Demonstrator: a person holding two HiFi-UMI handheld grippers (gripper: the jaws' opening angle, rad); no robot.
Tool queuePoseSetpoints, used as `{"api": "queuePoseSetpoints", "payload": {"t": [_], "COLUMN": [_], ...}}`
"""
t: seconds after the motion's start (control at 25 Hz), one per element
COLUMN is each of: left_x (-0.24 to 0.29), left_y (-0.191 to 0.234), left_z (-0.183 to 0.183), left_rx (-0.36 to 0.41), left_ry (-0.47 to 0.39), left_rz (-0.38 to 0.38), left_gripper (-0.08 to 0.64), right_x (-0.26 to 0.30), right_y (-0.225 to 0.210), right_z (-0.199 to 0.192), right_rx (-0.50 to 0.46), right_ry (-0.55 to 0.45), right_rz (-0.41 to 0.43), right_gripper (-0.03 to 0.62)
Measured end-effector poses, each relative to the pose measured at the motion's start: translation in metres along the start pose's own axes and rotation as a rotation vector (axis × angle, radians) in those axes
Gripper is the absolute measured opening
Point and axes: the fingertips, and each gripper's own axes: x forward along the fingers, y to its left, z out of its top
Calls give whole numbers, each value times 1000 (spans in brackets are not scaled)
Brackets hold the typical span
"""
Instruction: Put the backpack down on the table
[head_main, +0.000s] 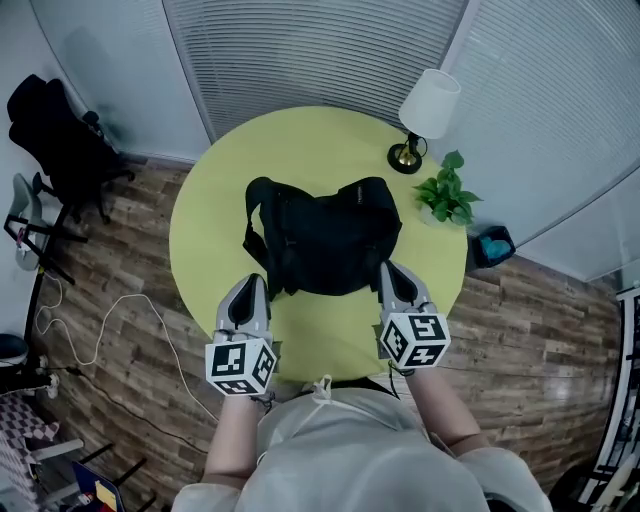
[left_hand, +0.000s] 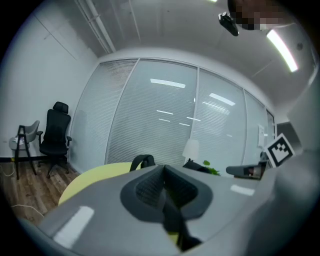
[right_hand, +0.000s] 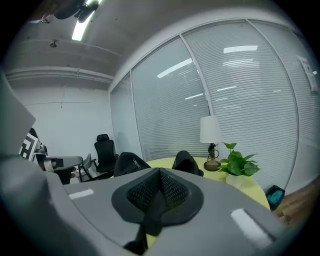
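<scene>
A black backpack (head_main: 325, 235) lies flat on the round yellow-green table (head_main: 210, 210), its straps spread toward the left. My left gripper (head_main: 250, 283) hovers just short of the bag's near left corner, apart from it, its jaws shut with nothing between them. At the bag's near right corner, my right gripper (head_main: 392, 272) is likewise shut and empty. In the left gripper view the pads of the left gripper (left_hand: 164, 170) meet, and a strap loop (left_hand: 142, 161) rises beyond them. In the right gripper view the right gripper (right_hand: 160, 172) is closed, with the backpack (right_hand: 187, 162) behind it.
A table lamp (head_main: 425, 115) and a potted plant (head_main: 448, 195) stand at the table's far right. A black office chair (head_main: 55, 140) is off to the left by the glass wall. A white cable (head_main: 110, 320) runs over the wooden floor, and a small bin (head_main: 492, 245) sits at the right.
</scene>
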Motion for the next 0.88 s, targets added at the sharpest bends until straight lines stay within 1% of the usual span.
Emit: {"api": "queuePoseSetpoints", "payload": {"t": [0.16,0.32,0.44,0.52,0.72,0.88], "left_x": [-22,-41,-51,-55,-57,-57], "left_y": [-13,-22,-24,-25,-30,-31], "left_z": [1,2,0,-2,-3,-7], "left_rx": [48,71,78,83,93,118], "left_ry": [-1,-17,-17,-14,-4,18], "left_rz": [-25,-56,-62,-62,-68,-63], "left_gripper": [6,6,6,6,8,8], "right_x": [-23,-43,-52,-57,-64,-67], "right_y": [21,41,52,55,56,57], "right_z": [-7,-9,-15,-19,-23,-24], "right_rx": [-9,-21,-58,-69,-45,-48], "right_ry": [4,-18,-5,7,10,15], "right_rz": [15,56,69,71,65,60], "right_gripper": [0,0,0,0,0,0]}}
